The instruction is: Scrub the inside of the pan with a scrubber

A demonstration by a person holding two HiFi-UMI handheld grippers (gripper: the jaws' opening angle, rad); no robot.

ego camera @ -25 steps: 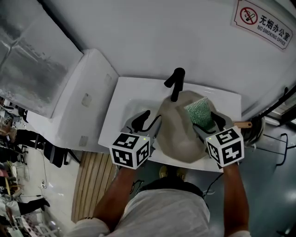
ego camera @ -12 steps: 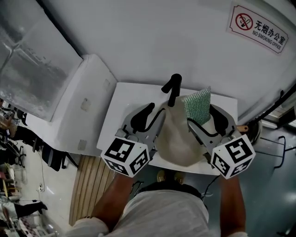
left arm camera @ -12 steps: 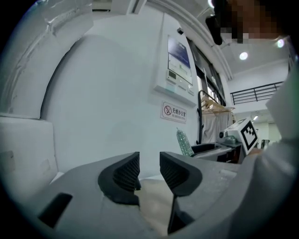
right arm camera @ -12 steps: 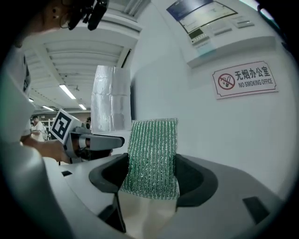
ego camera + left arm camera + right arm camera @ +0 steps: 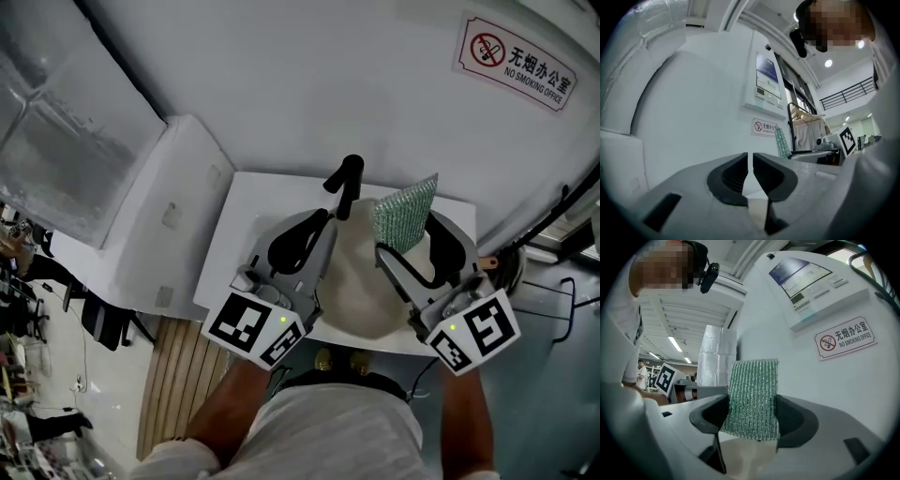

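A plain white wall [image 5: 281,84] is being seen across the back, and a red-and-white no-smoking sign [image 5: 518,64] is being carried on it at the upper right. A white sink counter [image 5: 234,234] with a black tap [image 5: 343,185] is being backed by this wall, and a white cabinet [image 5: 164,225] is being kept just beside it on the left. Further left, a foil-wrapped column [image 5: 56,141] is being shown. The floor below is being covered by wooden slats [image 5: 173,384]. The hall beyond is being lit by ceiling strip lights [image 5: 675,344].
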